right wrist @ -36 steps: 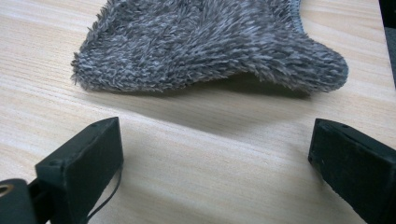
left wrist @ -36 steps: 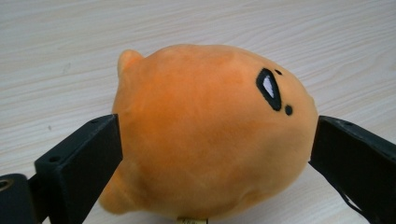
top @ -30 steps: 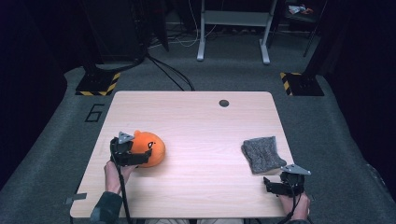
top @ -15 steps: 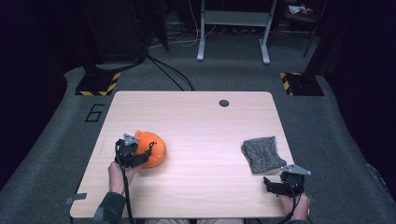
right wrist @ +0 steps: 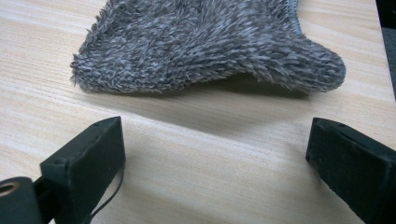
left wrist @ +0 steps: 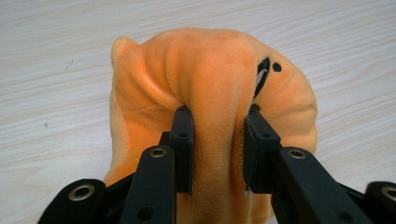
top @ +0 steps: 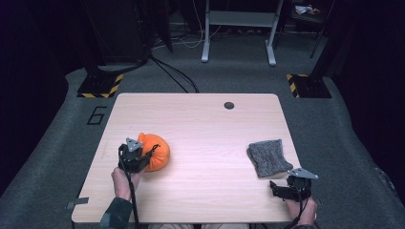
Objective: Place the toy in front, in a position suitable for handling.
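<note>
Left gripper (left wrist: pixel 217 149): jaws have just been closing and now pinch a fold of the orange plush toy (left wrist: pixel 210 88), which bulges up between the pads and to either side of them. The toy is rounded, soft, velvety in nap, creased where squeezed; a small ear-like point stands at its far left, black stitched marks with a white patch at its far right. These marks show in the left gripper view; from the high view the toy (top: pixel 155 150) reads as a plain orange mound just ahead of the left gripper (top: pixel 136 157), resting on the pale wooden table (top: pixel 205 129).

Right gripper (right wrist: pixel 215 154): jaws wide apart, nothing between them. Just beyond lies a grey shaggy cloth (right wrist: pixel 210 42), one edge lifted. The high view places the right gripper (top: pixel 289 186) near the cloth (top: pixel 267 156), apart from it.
</note>
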`<state>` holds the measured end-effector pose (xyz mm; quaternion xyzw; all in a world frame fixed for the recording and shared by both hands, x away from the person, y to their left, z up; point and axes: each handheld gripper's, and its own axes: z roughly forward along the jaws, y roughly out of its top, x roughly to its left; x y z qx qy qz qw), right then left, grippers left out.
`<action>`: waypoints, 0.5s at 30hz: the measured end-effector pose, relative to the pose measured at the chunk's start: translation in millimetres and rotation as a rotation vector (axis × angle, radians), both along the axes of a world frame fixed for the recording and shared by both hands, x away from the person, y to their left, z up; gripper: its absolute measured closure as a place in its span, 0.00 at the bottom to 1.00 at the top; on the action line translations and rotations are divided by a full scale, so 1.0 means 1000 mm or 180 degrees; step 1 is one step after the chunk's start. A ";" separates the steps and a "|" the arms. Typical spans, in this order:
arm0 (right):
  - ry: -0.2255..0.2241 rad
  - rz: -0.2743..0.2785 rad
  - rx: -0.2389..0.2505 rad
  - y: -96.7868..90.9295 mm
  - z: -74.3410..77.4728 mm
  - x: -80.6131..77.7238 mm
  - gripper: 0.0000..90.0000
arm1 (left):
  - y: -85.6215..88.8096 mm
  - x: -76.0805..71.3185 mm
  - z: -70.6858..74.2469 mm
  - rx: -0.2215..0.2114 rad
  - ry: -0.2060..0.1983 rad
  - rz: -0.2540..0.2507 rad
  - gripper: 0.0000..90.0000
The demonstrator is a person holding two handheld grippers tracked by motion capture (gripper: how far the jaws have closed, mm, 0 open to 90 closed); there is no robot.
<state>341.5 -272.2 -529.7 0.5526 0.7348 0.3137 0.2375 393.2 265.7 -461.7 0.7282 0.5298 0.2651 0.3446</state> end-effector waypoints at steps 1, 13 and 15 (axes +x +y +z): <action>0.0000 0.0000 0.0000 0.000 0.000 0.000 0.04 | -0.002 -0.001 0.001 -0.0013 -0.0028 0.0016 0.77; -0.0002 0.0003 -0.0003 0.000 0.000 0.000 0.04 | -0.015 -0.003 0.011 -0.0008 -0.0010 -0.0126 0.77; 0.0002 -0.0004 0.0002 0.000 0.000 0.000 0.04 | -0.019 -0.003 0.014 -0.0014 -0.0024 -0.0145 0.77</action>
